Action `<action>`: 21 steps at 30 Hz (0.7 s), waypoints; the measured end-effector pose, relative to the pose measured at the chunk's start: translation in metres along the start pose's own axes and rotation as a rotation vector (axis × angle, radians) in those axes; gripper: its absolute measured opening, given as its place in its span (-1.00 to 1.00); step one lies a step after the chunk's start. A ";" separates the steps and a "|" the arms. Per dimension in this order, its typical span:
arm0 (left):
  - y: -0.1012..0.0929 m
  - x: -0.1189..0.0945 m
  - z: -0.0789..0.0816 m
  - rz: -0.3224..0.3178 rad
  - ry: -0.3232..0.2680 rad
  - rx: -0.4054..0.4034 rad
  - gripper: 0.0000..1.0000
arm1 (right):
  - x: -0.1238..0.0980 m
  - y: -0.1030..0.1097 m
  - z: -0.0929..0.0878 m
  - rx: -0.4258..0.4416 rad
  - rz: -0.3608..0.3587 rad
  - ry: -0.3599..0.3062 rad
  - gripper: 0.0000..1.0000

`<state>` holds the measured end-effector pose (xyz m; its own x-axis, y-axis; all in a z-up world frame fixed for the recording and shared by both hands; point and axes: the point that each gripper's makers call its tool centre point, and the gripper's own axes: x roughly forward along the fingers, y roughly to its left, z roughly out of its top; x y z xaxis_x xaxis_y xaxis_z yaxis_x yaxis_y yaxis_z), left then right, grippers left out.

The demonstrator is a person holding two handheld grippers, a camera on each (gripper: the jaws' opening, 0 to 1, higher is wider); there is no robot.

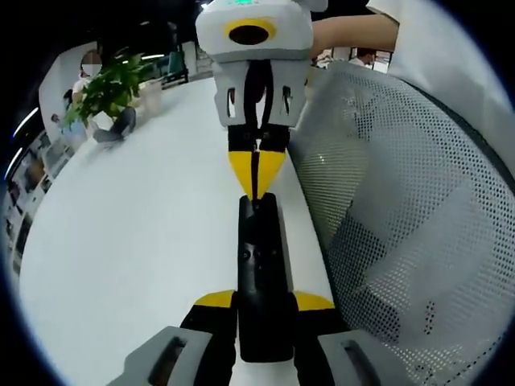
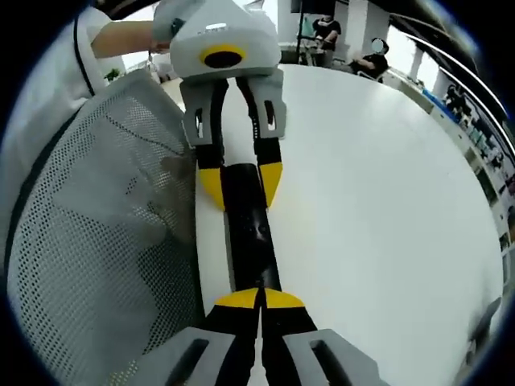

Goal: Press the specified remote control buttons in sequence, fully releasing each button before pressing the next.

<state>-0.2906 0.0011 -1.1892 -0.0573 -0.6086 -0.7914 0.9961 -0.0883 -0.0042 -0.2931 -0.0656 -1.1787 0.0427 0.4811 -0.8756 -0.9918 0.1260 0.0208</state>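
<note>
A black remote (image 1: 262, 273) lies on a white table (image 1: 137, 241), near the edge by a mesh chair (image 1: 410, 209), held end to end between two hand-held grippers. In the left gripper view, the left gripper (image 1: 264, 304) clamps the remote's near end, its yellow-tipped jaws set against either side of the body; the remote's long axis runs straight away from it toward the right gripper (image 1: 257, 175), whose jaws are closed tip to tip and rest at the far end. The right gripper view gives the reverse: the right gripper (image 2: 259, 299), pinched closed with nothing between its jaws, sits at the near end of the remote (image 2: 249, 229), and the left gripper (image 2: 240, 183) grips the far end. The right tips look the nearer to the button face, so they likely do the pressing while the left steadies. Both point toward each other, tilted down over the tabletop. A potted plant (image 1: 109, 88) stands well apart.
</note>
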 end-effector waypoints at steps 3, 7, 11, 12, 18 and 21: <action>0.000 0.000 0.000 0.001 0.003 -0.004 -0.50 | 0.001 0.000 0.002 0.007 0.004 -0.006 -1.00; 0.000 0.000 0.000 0.010 -0.002 -0.020 -0.51 | 0.004 0.004 0.006 0.006 0.013 -0.019 -1.00; 0.000 0.000 0.000 0.025 -0.011 -0.039 -0.51 | 0.005 0.003 0.005 -0.004 -0.005 -0.002 -1.00; 0.001 0.000 0.000 0.029 -0.010 -0.045 -0.51 | 0.006 0.003 0.005 -0.008 -0.010 0.007 -1.00; 0.001 0.001 0.000 0.063 -0.010 -0.085 -0.51 | 0.006 0.001 0.005 0.020 -0.035 0.016 -1.00; 0.001 0.001 0.000 0.068 -0.011 -0.093 -0.51 | 0.004 0.001 0.006 0.118 -0.010 -0.039 -1.00</action>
<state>-0.2899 0.0002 -1.1899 0.0101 -0.6197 -0.7848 0.9996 0.0264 -0.0079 -0.2932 -0.0580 -1.1793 0.0599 0.5124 -0.8567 -0.9703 0.2314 0.0706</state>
